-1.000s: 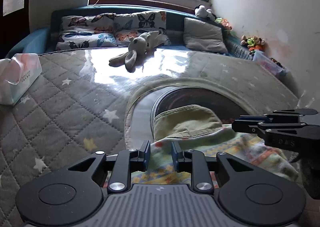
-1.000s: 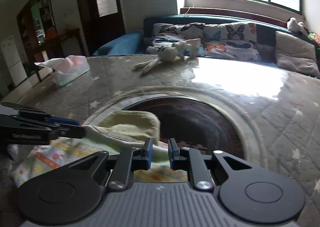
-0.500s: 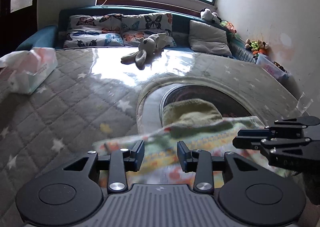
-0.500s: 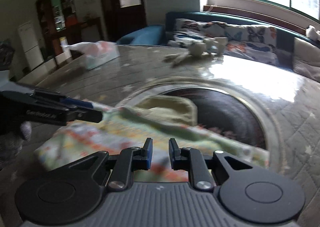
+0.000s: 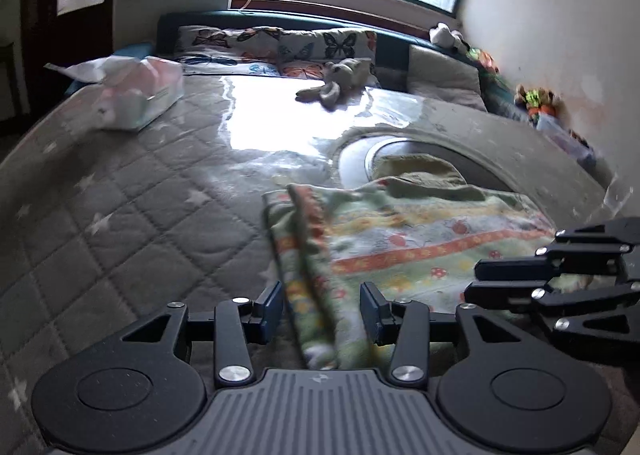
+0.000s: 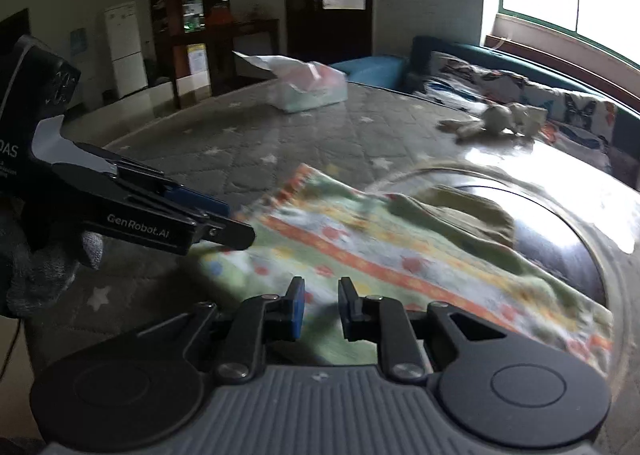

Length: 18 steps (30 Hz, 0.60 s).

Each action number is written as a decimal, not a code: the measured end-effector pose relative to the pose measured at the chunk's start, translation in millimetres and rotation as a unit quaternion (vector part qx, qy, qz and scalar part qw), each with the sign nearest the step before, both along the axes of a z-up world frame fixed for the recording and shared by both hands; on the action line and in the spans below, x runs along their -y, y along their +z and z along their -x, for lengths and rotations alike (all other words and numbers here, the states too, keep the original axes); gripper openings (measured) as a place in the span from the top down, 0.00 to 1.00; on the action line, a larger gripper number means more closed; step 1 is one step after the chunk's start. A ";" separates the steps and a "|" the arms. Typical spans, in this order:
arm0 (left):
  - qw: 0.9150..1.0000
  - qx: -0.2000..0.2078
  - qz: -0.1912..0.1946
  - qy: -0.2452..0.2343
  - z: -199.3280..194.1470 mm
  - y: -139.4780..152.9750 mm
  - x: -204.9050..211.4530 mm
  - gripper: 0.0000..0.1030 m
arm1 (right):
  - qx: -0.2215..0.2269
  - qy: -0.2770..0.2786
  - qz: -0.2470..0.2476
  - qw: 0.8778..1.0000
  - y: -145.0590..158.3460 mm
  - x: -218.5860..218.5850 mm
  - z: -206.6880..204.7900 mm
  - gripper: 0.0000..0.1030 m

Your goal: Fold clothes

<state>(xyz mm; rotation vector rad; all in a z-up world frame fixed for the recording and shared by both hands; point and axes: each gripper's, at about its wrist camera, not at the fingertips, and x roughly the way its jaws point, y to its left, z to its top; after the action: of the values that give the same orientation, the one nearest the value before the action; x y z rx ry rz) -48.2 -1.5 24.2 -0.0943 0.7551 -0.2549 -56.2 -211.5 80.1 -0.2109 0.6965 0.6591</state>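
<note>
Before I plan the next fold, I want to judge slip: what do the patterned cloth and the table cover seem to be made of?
The patterned cloth looks like soft, matte fleece or flannel: fuzzy surface, limp rounded folds. The table cover looks like quilted fabric with stitched diamonds and stars, seemingly under a clear glossy sheet, judging by the window glare.

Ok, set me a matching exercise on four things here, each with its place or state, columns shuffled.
1. left gripper
2. patterned cloth
3. tissue pack
4. plush rabbit

a. far left on the quilted table
b. far edge, before the butterfly cushions
c. jaws wide apart
d. spread flat near both grippers

Pairs: 1-c, 2-d, 3-a, 4-b
</note>
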 end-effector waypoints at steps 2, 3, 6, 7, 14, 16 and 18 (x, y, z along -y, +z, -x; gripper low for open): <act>1.000 -0.004 0.006 0.010 1.3 -0.4 -8.3 0.55 | -0.004 0.013 0.000 1.000 -1.2 -10.3 1.8 0.83; 1.000 -0.006 0.012 0.014 1.8 -0.4 -12.5 0.55 | -0.003 0.020 0.003 1.000 -2.3 -16.3 3.8 0.83; 0.999 -0.013 0.027 0.035 1.1 1.7 -25.2 0.55 | 0.003 0.040 0.006 0.999 -2.9 -32.3 8.3 0.83; 0.999 -0.015 0.032 0.042 0.6 2.8 -28.6 0.55 | 0.002 0.046 0.004 0.999 -2.7 -36.6 8.8 0.83; 0.996 -0.026 0.053 0.062 -3.3 11.0 -32.3 0.39 | -0.006 0.080 0.011 0.997 -9.9 -64.0 12.4 0.82; 0.996 -0.026 0.061 0.061 -5.7 12.5 -27.9 0.32 | -0.004 0.085 0.013 0.996 -10.7 -67.3 14.5 0.82; 0.996 -0.027 0.063 0.060 -8.5 13.2 -22.5 0.31 | -0.005 0.087 0.005 0.996 -6.7 -63.7 16.0 0.81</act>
<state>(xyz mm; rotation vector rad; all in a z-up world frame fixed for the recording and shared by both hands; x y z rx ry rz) -39.7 21.0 37.4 -0.2669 0.7828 -0.1862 -72.2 -147.8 73.3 -0.2795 0.6968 0.8237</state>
